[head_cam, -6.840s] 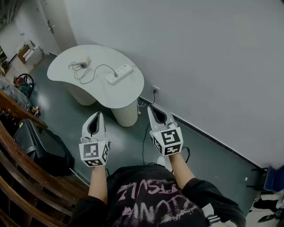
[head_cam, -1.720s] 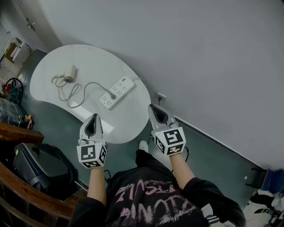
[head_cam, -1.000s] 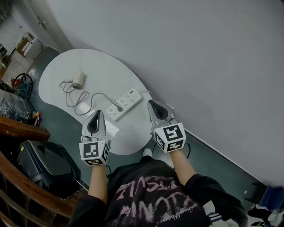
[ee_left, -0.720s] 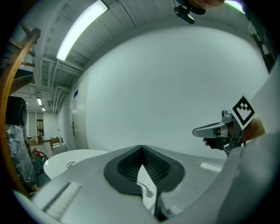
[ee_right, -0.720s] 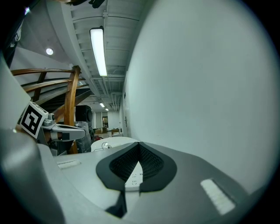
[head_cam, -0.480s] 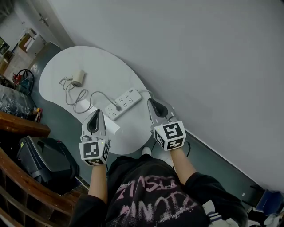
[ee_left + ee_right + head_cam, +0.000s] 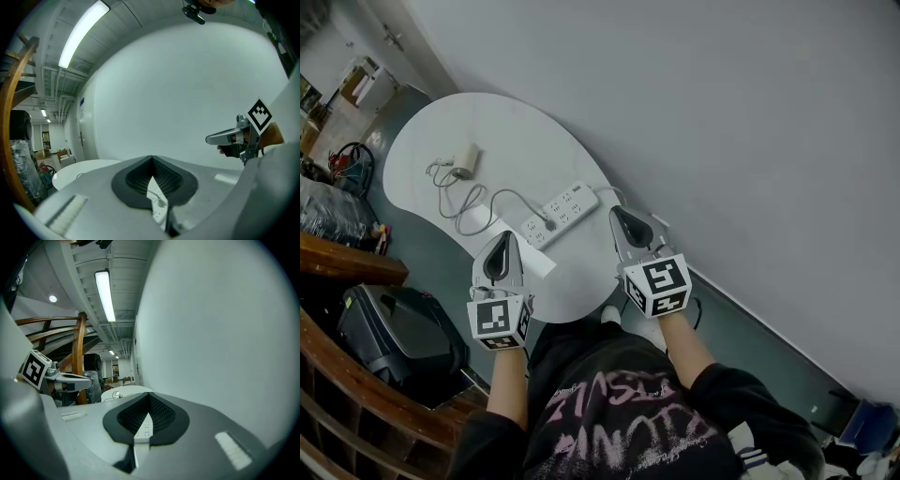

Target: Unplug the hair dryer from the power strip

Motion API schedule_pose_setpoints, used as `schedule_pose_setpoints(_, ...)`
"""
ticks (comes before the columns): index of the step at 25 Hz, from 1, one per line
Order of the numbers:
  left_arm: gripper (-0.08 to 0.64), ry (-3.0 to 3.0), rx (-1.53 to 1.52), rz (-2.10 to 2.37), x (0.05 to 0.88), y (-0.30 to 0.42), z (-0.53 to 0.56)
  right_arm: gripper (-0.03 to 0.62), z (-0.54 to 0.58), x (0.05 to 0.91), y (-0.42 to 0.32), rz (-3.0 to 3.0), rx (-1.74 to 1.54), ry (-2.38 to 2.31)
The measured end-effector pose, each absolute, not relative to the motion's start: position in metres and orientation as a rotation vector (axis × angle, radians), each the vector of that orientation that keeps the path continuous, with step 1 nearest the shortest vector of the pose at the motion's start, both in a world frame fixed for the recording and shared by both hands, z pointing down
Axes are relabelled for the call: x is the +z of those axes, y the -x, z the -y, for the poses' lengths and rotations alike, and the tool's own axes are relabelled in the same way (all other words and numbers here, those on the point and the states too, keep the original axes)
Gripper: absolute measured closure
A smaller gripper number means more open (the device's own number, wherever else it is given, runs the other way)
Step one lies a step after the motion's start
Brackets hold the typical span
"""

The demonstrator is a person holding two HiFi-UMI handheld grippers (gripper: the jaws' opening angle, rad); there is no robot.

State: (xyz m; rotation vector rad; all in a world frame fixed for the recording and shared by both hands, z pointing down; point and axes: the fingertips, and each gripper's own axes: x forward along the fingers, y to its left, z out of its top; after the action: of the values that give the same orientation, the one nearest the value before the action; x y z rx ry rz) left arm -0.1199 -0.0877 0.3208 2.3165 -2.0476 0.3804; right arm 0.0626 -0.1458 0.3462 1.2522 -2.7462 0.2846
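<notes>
A white power strip [image 7: 561, 214] lies on the white kidney-shaped table [image 7: 511, 141], and a plug [image 7: 546, 223] sits in it near its left end. From the plug a grey cord [image 7: 478, 208] loops back to the small white hair dryer [image 7: 466, 159] at the table's far side. My left gripper [image 7: 502, 240] hovers over the table's near edge, just short of the strip, jaws together and holding nothing. My right gripper [image 7: 619, 215] hangs at the table's right edge beside the strip's right end, also shut. Slivers of the power strip [image 7: 157, 206] [image 7: 144, 430] show between each pair of jaws.
A grey wall [image 7: 722, 112] runs close along the table's right side. On the floor to the left are a black case [image 7: 389, 328] and a wooden railing [image 7: 356, 412], with clutter [image 7: 337, 173] beyond. The left gripper [image 7: 65, 378] and the right gripper [image 7: 234, 137] each show in the other's view.
The person has walked up to the table, which was far off at first. In the last half second both grippers edged slightly forward over its near edge, still shut.
</notes>
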Motion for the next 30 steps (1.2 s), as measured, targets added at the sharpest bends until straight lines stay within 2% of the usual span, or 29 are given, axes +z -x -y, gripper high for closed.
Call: schedule_pose_setpoints(30, 0.56, -2.304, 0.354, 1.975, 0.353, 0.142, 0.104, 0.583, 0.155, 0.362, -0.035, 2.676, 0.249, -1.252)
